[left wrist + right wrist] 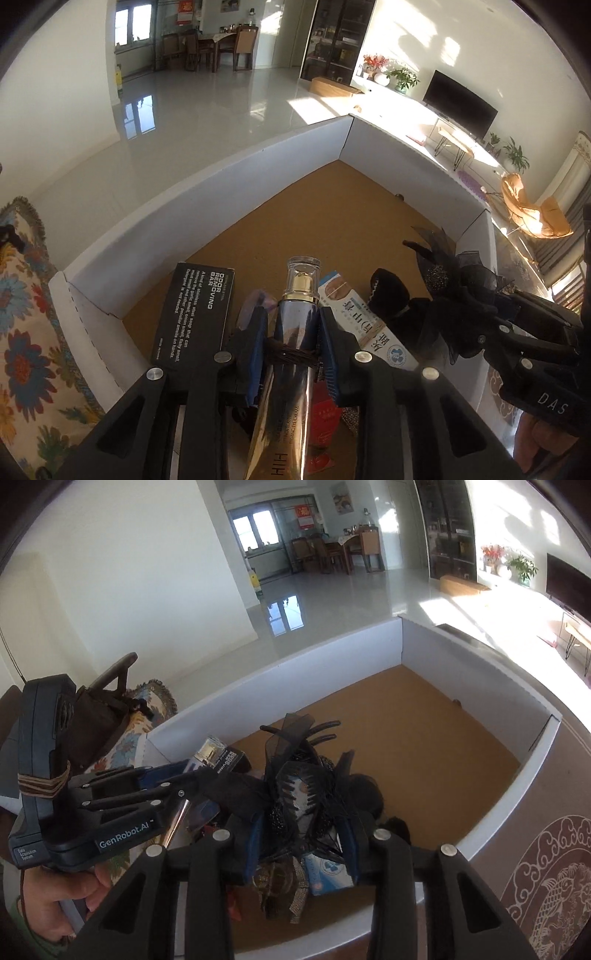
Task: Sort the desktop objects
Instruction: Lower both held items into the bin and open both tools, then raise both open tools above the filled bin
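A gold-and-silver cosmetic tube [295, 332] with a clear cap is pinched between the blue pads of the left gripper [293, 325], held over the near end of a white-walled box [207, 192] with a brown floor. Beneath it a black "Odor Removing Bar" carton [195, 317], a white-and-blue carton [365, 325] and a red packet [325, 417] lie in the box. Just to its right, the right gripper [301, 823] clamps a black hair claw [299, 794] trimmed with dark gauze ribbon, also above that near end, while the box's far half shows bare floor.
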`<state>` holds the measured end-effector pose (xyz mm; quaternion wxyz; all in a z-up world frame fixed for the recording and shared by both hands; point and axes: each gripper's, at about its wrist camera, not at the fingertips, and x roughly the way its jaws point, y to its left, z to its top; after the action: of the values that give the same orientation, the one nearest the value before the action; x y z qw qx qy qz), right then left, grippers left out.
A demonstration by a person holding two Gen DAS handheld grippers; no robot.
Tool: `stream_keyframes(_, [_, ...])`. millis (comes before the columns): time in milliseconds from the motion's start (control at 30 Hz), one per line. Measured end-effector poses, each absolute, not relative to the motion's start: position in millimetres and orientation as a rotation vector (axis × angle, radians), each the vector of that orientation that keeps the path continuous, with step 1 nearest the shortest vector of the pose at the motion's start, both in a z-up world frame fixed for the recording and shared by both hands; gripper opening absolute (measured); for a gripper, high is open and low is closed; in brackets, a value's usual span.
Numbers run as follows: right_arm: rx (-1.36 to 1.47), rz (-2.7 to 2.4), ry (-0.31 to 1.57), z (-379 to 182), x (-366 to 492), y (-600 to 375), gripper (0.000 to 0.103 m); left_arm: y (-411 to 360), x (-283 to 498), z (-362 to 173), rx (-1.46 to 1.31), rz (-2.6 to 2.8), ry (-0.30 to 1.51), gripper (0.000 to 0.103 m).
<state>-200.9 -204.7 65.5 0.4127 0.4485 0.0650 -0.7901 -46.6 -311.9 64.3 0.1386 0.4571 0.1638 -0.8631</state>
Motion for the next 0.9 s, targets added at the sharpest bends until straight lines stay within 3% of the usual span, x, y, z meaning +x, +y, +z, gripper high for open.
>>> stream_keyframes(67, [1.224,-1.941,0.162,43,-209,-212,0.045,-312,-49,53,1.386,-2.438,0.476,0.038])
stream_keyframes(100, [1.267,-1.911,0.16,35,-213,-214,0.051,-311,-49,50,1.395,-2.426,0.47,0.056])
stream_keyframes(133, [1.283,-1.891,0.158,31,-215,-215,0.067,-310,-46,51,1.384,-2.426,0.458,0.07])
stream_keyframes(167, [1.272,-1.897,0.163,33,-217,-214,0.075,-309,-42,54,1.35,-2.425,0.439,0.072])
stream_keyframes(300, [1.227,-1.959,0.21,55,-222,-195,0.083,-308,-23,69,1.23,-2.432,0.446,0.085])
stream_keyframes(433, [1.239,-2.018,0.284,76,-228,-172,0.089,-303,-11,82,1.167,-2.399,0.48,0.086])
stream_keyframes(533, [1.273,-2.045,0.393,84,-227,-165,0.102,-292,-16,83,1.219,-2.35,0.443,0.087])
stream_keyframes(700, [1.287,-2.029,0.556,85,-216,-162,0.102,-274,-12,91,1.21,-2.335,0.417,0.087])
stream_keyframes(900, [1.269,-2.037,0.608,80,-213,-160,0.102,-264,1,104,1.153,-2.308,0.406,0.091])
